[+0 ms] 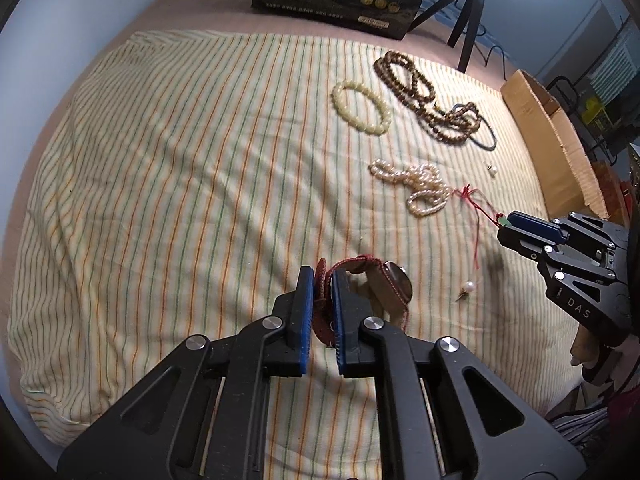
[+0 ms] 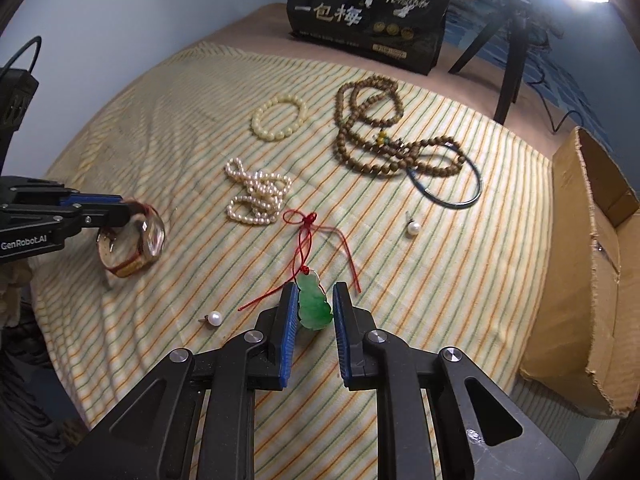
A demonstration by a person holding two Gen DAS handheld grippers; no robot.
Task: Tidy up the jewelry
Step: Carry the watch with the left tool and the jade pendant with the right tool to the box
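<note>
My left gripper (image 1: 322,280) is shut on the red strap of a wristwatch (image 1: 394,286), which rests on the striped cloth; the watch also shows in the right wrist view (image 2: 138,240). My right gripper (image 2: 314,300) has its jaws around a green jade pendant (image 2: 315,302) on a red cord (image 2: 304,236), the pads close to its sides but with small gaps. A pearl necklace (image 2: 258,196), a cream bead bracelet (image 2: 280,118), a brown bead necklace (image 2: 380,136), a dark bangle (image 2: 460,196) and two pearl earrings (image 2: 214,317) (image 2: 413,228) lie on the cloth.
A black printed box (image 2: 368,12) stands at the back of the table. A tripod (image 2: 512,52) stands at the back right. An open cardboard box (image 2: 588,264) sits along the cloth's right edge. The left half of the striped cloth (image 1: 160,160) holds no jewelry.
</note>
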